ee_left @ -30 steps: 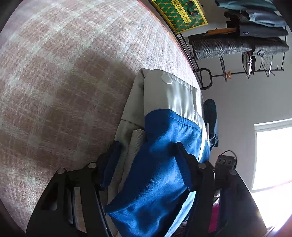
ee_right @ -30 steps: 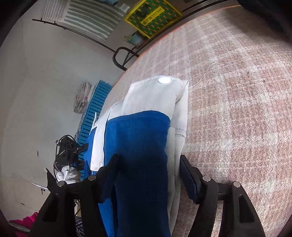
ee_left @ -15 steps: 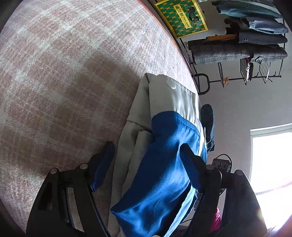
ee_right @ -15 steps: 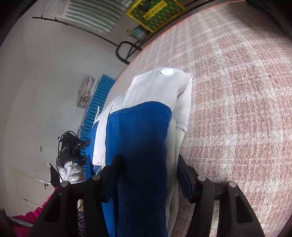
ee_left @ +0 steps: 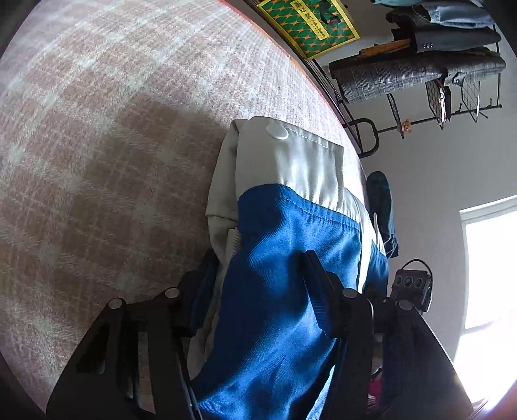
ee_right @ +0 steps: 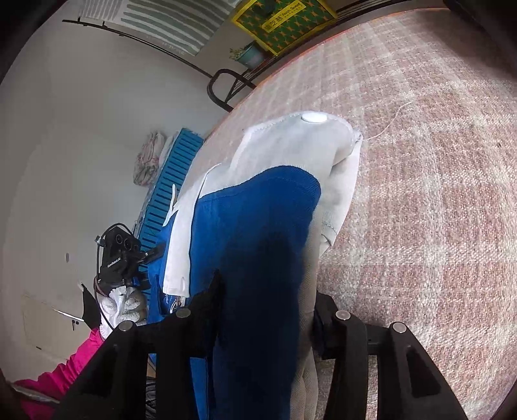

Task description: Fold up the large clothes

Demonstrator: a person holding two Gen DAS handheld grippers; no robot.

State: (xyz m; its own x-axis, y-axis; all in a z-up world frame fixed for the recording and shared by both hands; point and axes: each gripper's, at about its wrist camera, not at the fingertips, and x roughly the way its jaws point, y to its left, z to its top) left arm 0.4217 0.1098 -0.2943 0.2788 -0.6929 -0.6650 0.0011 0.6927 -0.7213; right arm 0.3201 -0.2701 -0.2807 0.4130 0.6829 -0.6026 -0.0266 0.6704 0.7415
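Both tongs (ee_left: pixel 258 278) (ee_right: pixel 268 303) clamp the garment (ee_left: pixel 284 258), button end pointing away.

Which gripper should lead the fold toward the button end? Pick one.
Right, probably. Both clamp the garment, but fabric lies flatter inside the right gripper; it bunches in the left gripper.

A green and yellow poster (ee_left: pixel 308 27) against the far wall carries a yellow strip with Chinese characters and small Latin lettering, too small to read for sure. The same poster (ee_right: pixel 284 24) shows likewise in the right wrist view. A black camera (ee_right: pixel 118 255) bears small white lettering, illegible.
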